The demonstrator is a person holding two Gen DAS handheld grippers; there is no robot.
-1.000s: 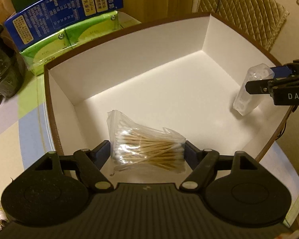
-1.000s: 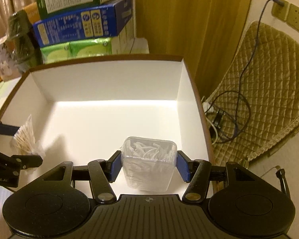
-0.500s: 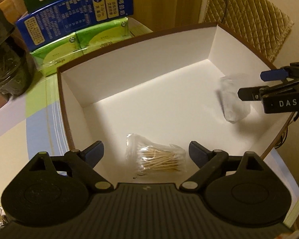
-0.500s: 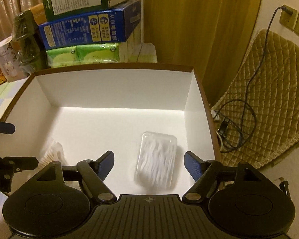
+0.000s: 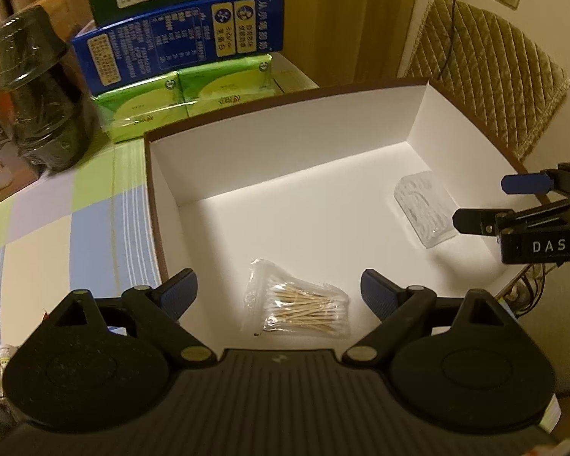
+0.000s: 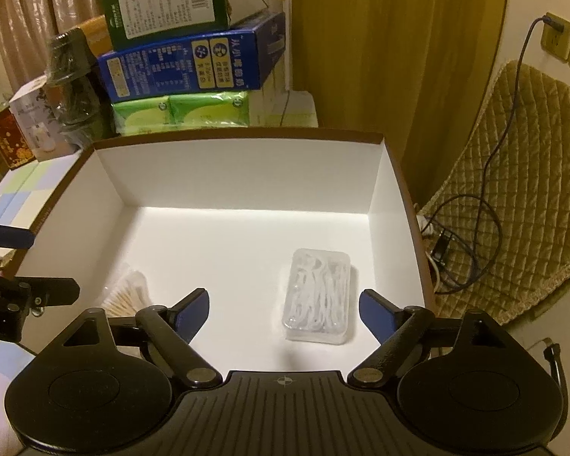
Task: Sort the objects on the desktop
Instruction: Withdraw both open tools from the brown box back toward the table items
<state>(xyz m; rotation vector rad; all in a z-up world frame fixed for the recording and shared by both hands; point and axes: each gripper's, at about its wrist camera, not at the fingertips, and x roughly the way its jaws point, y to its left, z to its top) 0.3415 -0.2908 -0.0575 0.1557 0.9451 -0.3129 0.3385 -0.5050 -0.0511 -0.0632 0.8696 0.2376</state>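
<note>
- Box point(image 5: 285, 129), white inside with a brown rim, sitting on a checked pastel tablecloth point(image 5: 57, 220) and taking up most of both views.
- Bag of cotton swabs point(image 5: 300, 307) lying flat on the box floor, near the front, right between the spread fingers of the left gripper point(image 5: 279, 292) but not touched by either pad.
- Left gripper: wide, nothing pinched, jaws just been opening, hovering above the bag.
- Clear case of floss picks point(image 6: 317, 296) lying flat on the box floor too, close to the right wall, well apart from the swabs.
- Right gripper point(image 6: 285, 311): also spread wide, jaws just been opening, case sitting loose between the blue pads with gaps on both sides.
- Behind the box: green tissue packs point(image 5: 178, 102) at the bottom, blue carton point(image 5: 178, 45) stacked on those, green carton point(image 6: 167, 0) on top of that.
- Left of the stack: dark wrapped jar point(image 5: 34, 91), plus a white printed box point(image 6: 38, 121) and a red one point(image 6: 3, 140) seen from the right wrist.
- Nothing blocking either item; only the box walls around them.
- Off to the right: quilted chair cushion point(image 6: 524, 190), cable point(image 6: 471, 235) trailing over it, wall sockets point(image 6: 566, 41) above, mustard curtain point(image 6: 380, 38) at the back.
</note>
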